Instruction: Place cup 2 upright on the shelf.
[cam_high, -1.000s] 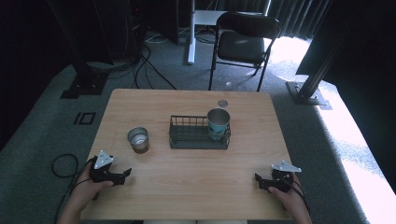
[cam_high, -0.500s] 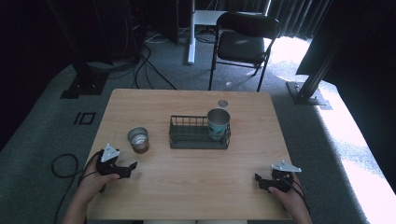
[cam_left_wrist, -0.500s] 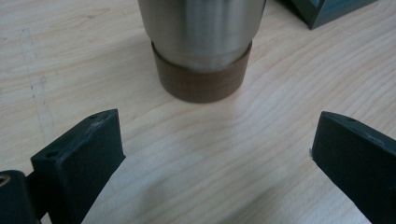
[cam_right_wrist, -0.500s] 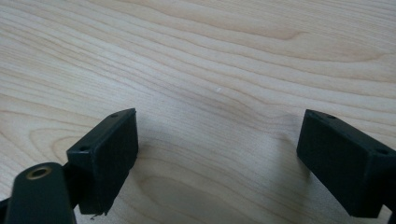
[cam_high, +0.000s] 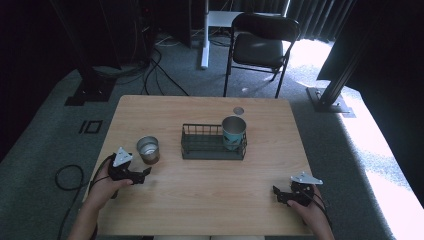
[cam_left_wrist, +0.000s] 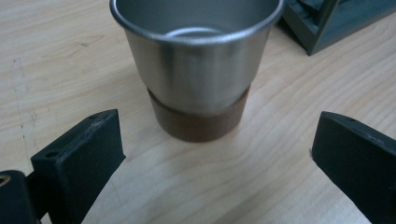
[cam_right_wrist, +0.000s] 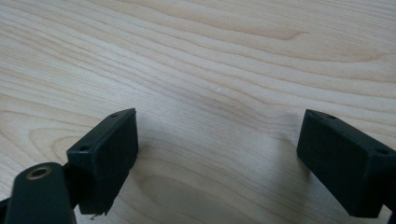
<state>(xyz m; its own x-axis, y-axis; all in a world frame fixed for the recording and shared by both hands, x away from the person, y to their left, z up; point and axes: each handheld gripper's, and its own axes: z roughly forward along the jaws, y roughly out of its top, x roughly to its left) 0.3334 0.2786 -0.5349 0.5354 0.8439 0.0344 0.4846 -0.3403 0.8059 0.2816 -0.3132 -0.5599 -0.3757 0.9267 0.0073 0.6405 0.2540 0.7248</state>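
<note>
A short steel cup with a brown base (cam_high: 148, 149) (cam_left_wrist: 198, 65) stands upright on the wooden table (cam_high: 210, 200), left of a dark wire basket (cam_high: 202, 145). A taller steel cup with a teal band (cam_high: 233, 132) stands in the basket's right end. My left gripper (cam_high: 144, 175) (cam_left_wrist: 217, 158) is open just in front of the short cup, its jaws wide apart and not touching it. My right gripper (cam_high: 278, 194) (cam_right_wrist: 217, 158) rests open near the table's front right, with bare wood between its jaws.
A small round hole or disc (cam_high: 238, 110) lies on the table behind the basket. A black chair (cam_high: 260, 47) stands beyond the far edge. Cables (cam_high: 67, 175) trail on the floor at the left.
My left gripper has moved forward and to the right, up to the short cup. The right gripper has stayed where it was.
</note>
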